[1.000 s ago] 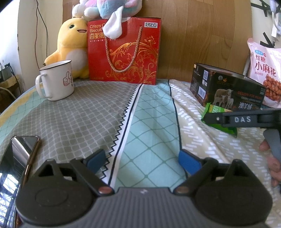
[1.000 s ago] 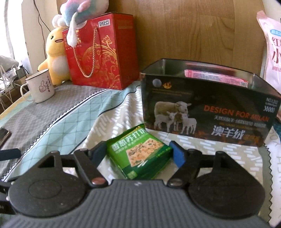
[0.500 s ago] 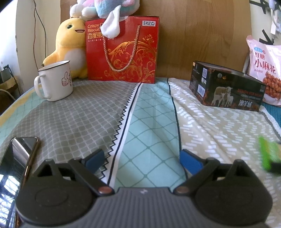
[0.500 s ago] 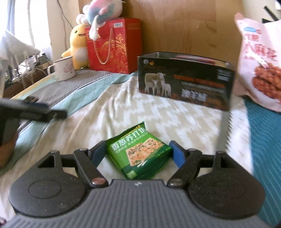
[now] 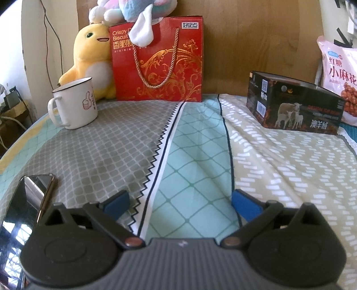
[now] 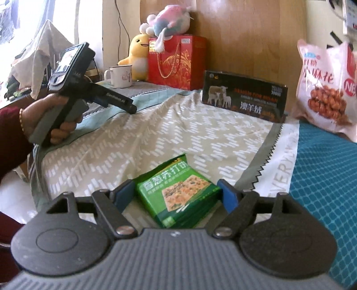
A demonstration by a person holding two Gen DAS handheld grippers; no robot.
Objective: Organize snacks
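A patchwork bedspread point(image 5: 125, 151) in grey, mint and beige panels is spread across both views, with a teal patterned cloth point(image 6: 323, 169) seen along its right edge in the right wrist view. A wooden headboard point(image 5: 245, 44) is set behind it. Against the headboard a red gift box point(image 5: 176, 67) with a gold cord handle is stood upright, with a pastel plush toy point(image 5: 136, 13) laid on its top and a yellow plush toy point(image 5: 89, 60) leaned against its left side. Further right, a pink snack bag point(image 6: 328, 89) is propped up, and a black box point(image 5: 294, 104) printed with sheep is placed just in front of and to the left of it, well apart from the red box. A white enamel mug point(image 5: 75, 102) is stood near the yellow toy. A dark phone point(image 5: 22, 207) is laid flat at the lower left of the left wrist view.

The left gripper point(image 5: 180, 200) is held over the mint panel with its blue pads spread wide and nothing between them; its jaws have just been opening. It is also seen from the side in the right wrist view, gripped by a hand point(image 6: 51, 118).

The green cracker packet point(image 6: 178, 196) is found between the blue pads of the right gripper point(image 6: 176, 196), over the beige panel near the front edge of the bed. These jaws have just been opening, and a gap is visible beside the right pad; whether the left pad presses on the packet cannot be told
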